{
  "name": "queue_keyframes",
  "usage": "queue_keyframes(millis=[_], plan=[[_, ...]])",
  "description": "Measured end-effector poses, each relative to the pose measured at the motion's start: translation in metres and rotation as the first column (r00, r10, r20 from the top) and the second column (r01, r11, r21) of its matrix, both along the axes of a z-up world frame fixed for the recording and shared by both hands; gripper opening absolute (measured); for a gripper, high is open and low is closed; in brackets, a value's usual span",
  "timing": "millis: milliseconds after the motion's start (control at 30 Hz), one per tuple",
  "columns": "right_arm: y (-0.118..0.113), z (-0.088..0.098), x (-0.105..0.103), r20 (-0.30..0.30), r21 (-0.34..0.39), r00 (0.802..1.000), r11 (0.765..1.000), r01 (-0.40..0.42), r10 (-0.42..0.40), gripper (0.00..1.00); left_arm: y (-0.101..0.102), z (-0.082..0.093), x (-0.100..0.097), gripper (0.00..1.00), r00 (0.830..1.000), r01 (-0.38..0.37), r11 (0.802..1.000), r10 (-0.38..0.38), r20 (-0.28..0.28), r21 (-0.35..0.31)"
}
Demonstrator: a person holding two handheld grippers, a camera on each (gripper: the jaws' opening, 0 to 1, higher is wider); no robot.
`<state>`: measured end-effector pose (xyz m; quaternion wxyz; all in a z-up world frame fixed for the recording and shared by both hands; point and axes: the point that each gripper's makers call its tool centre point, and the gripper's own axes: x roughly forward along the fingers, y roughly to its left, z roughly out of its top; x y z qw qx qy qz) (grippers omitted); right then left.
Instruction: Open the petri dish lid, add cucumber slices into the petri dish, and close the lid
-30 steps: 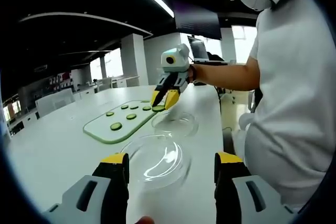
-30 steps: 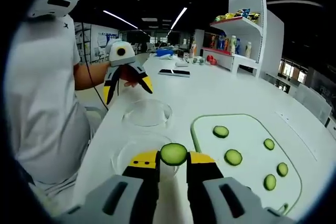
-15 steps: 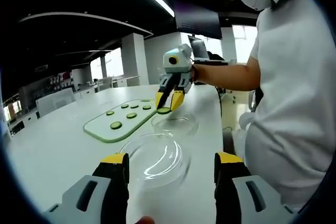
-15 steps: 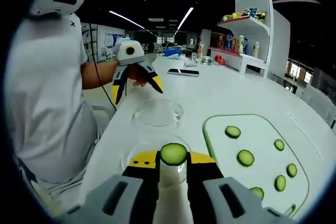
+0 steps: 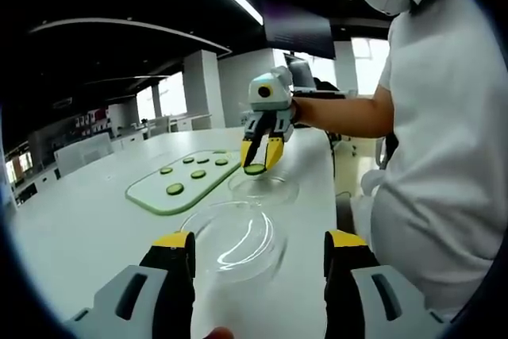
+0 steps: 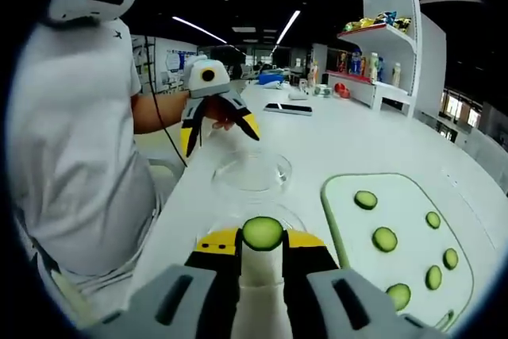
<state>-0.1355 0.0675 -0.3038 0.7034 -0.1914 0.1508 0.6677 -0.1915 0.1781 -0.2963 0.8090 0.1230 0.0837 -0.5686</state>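
One cucumber slice [image 6: 263, 233] in right gripper [image 6: 263, 242]

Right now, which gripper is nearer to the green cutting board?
The right gripper. It hangs beside the green cutting board, over one glass dish, holding a cucumber slice. The left gripper hangs farther away, behind the other glass dish.

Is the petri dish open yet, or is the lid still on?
Open. The lid lies apart on the table, in front of the open left tool, while the right tool holds a cucumber slice over the uncovered dish.
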Motion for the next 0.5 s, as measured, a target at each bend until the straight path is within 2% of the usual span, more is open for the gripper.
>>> queue_keyframes(millis=[500], plan=[[0.0038,-0.0049,-0.0039,-0.009,-0.012,1.0,1.0,-0.016,0.016,0.2,0.0009,-0.0014,-0.0009,0.64,1.0,0.0,1.0,0.0,-0.001,0.004]])
